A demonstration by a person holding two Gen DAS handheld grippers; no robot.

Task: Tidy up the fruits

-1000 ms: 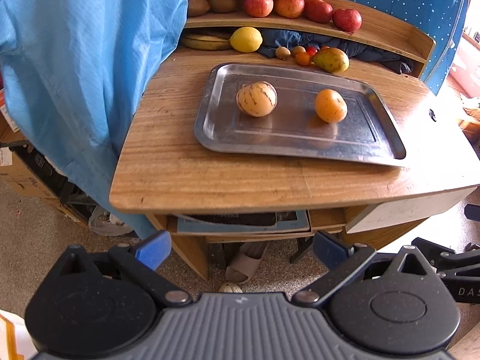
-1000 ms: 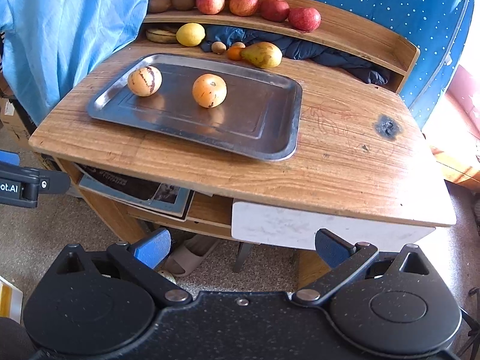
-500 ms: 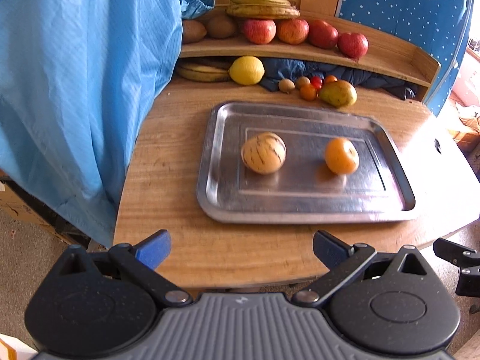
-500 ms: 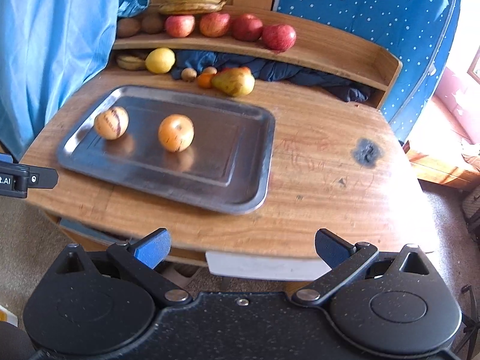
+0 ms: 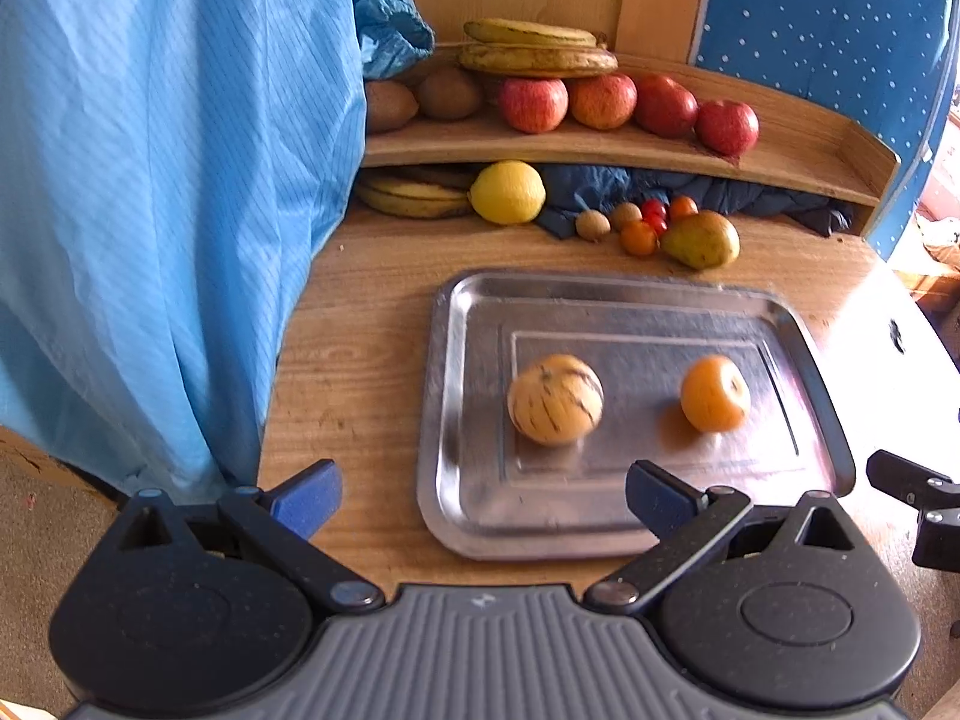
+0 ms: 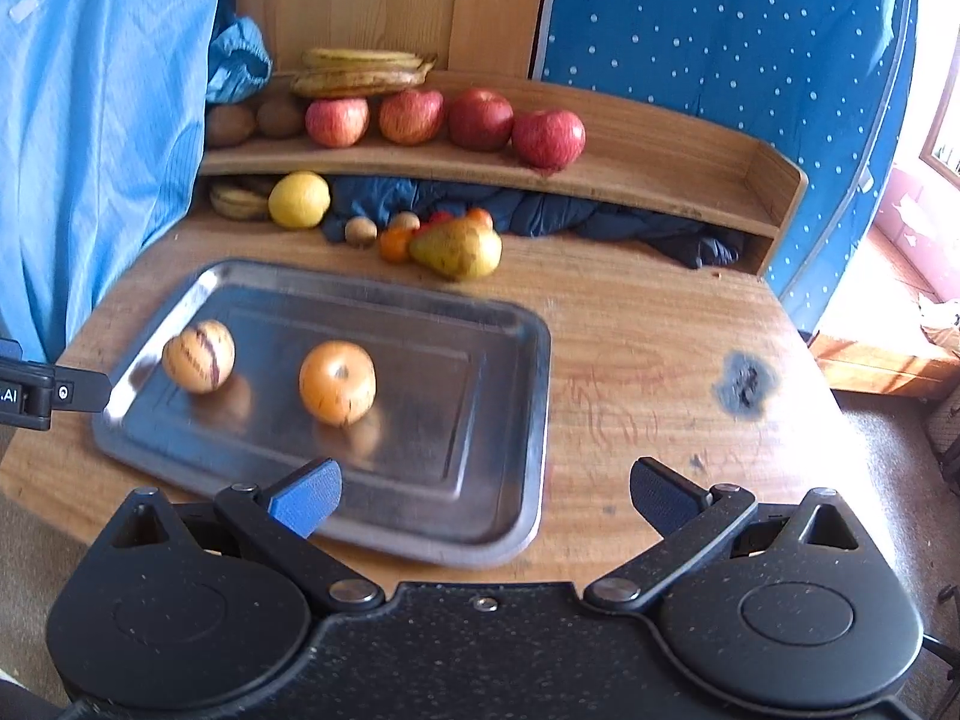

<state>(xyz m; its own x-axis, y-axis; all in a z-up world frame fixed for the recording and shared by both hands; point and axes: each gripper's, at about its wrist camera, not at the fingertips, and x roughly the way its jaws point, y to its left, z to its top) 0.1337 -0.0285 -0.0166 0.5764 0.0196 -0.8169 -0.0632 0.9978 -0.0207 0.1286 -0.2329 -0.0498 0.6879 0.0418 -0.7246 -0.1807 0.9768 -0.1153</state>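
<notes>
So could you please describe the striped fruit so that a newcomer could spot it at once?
Find the metal tray on the wooden table. Two round fruits sit on it, apart. The striped fruit is the pale yellow one with dark streaks, nearer the blue curtain; the orange fruit is plain.

— What is the tray (image 5: 630,516) made of?
— Brushed metal, shiny enough to mirror the fruit.
— And the worktop (image 6: 648,324)?
— Grained wood, lightly glossy, with a dark scorched-looking spot (image 6: 744,387).
— The curtain (image 5: 150,180)?
— Thin blue cloth, faintly striped.
— The gripper bodies?
— Matt black speckled plastic; the left gripper (image 5: 480,495) has a ribbed grey panel.
</notes>
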